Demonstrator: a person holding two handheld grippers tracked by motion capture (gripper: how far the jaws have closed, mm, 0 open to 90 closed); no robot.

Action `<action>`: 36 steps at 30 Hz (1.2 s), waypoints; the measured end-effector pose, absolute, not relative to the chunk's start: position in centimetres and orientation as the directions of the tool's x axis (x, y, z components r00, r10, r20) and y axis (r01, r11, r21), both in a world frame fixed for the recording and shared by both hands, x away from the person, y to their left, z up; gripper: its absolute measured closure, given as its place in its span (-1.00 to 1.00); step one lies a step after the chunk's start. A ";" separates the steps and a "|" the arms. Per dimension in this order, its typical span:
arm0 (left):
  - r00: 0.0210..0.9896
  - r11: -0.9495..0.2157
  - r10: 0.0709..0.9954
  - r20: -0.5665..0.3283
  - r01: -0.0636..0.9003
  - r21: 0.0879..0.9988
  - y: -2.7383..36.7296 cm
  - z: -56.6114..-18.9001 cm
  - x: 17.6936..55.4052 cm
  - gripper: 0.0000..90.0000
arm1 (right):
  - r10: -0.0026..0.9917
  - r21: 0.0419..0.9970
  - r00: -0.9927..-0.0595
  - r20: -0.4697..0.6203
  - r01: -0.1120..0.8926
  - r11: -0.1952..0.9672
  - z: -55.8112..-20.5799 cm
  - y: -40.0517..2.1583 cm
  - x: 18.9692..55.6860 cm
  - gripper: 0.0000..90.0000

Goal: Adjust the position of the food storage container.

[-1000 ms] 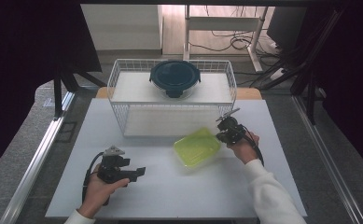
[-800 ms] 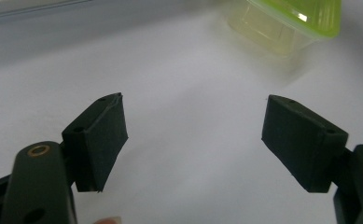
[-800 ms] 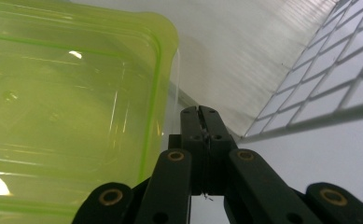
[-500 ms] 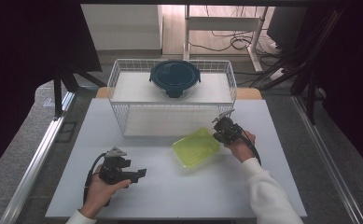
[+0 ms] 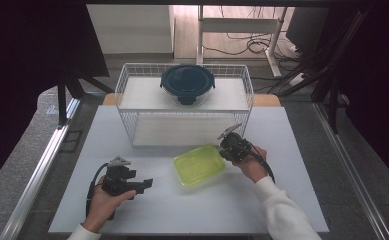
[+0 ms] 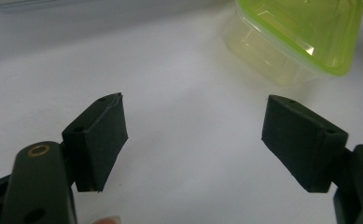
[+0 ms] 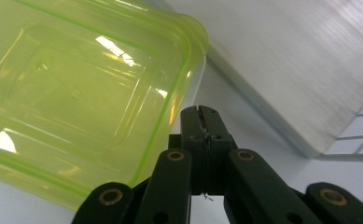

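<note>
A yellow-green lidded plastic container [image 5: 199, 164] lies on the white table, right of centre. My right gripper [image 5: 226, 151] is shut with nothing between its jaws, its tip right against the container's right-hand corner [image 7: 123, 84]. In the right gripper view the closed jaws [image 7: 200, 122] stand just beside the lid's rim. My left gripper [image 5: 143, 184] rests low at the front left, open and empty. In the left gripper view its pads [image 6: 100, 140] stand wide apart, with the container [image 6: 300, 37] farther off at the upper right.
A white wire basket [image 5: 127, 85] stands at the back of the table, holding a round dark blue lidded container [image 5: 187, 84] on a white base. Its front wall lies just behind the right gripper. Bare tabletop [image 5: 182, 210] lies between the two hands.
My right gripper has moved left and slightly toward the person, and the green container has shifted a little left with it. The left gripper has stayed put.
</note>
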State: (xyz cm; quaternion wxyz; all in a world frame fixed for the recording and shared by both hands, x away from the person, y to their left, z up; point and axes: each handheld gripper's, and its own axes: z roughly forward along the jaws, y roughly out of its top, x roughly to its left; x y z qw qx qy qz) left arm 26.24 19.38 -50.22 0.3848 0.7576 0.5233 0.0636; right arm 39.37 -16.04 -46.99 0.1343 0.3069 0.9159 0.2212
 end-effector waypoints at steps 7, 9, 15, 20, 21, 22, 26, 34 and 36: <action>0.441 -0.145 0.838 -0.321 0.748 0.648 19.5 -50.1 26.2 -0.53 | 0.619 0.499 -0.782 -0.070 0.510 0.701 -47.2 -15.4 38.3 0.98; 0.441 -0.135 0.831 -0.338 0.751 0.647 19.6 -50.1 26.2 -0.53 | 0.622 0.500 -0.781 -0.060 0.516 0.696 -47.2 -15.3 37.9 0.98; 0.431 -0.121 0.833 -0.348 0.755 0.644 19.9 -50.1 26.3 -0.53 | 0.621 0.502 -0.783 -0.036 0.523 0.689 -47.3 -14.8 36.5 0.98; 0.435 -0.103 0.813 -0.387 0.762 0.639 19.9 -50.1 26.4 -0.53 | 0.608 0.501 -0.794 -0.030 0.514 0.696 -47.4 -14.4 36.1 0.98; 0.435 -0.098 0.810 -0.394 0.763 0.639 20.0 -50.2 26.4 -0.53 | 0.607 0.500 -0.794 -0.023 0.517 0.695 -47.4 -14.3 36.0 0.98; 0.433 -0.098 0.811 -0.393 0.763 0.639 20.0 -50.2 26.4 -0.53 | 0.603 0.502 -0.797 -0.021 0.513 0.696 -47.4 -14.2 35.9 0.98; 0.426 -0.092 0.815 -0.394 0.765 0.637 20.3 -50.2 26.4 -0.52 | 0.591 0.504 -0.806 -0.015 0.505 0.701 -47.5 -13.9 35.6 0.98; 0.414 -0.075 0.820 -0.396 0.763 0.642 20.8 -50.0 26.5 -0.52 | 0.558 0.483 -0.829 -0.012 0.484 0.730 -48.4 -12.9 34.5 0.98; 0.412 -0.073 0.821 -0.396 0.763 0.642 20.9 -50.0 26.5 -0.52 | 0.550 0.480 -0.835 -0.008 0.480 0.735 -48.5 -12.7 34.3 0.98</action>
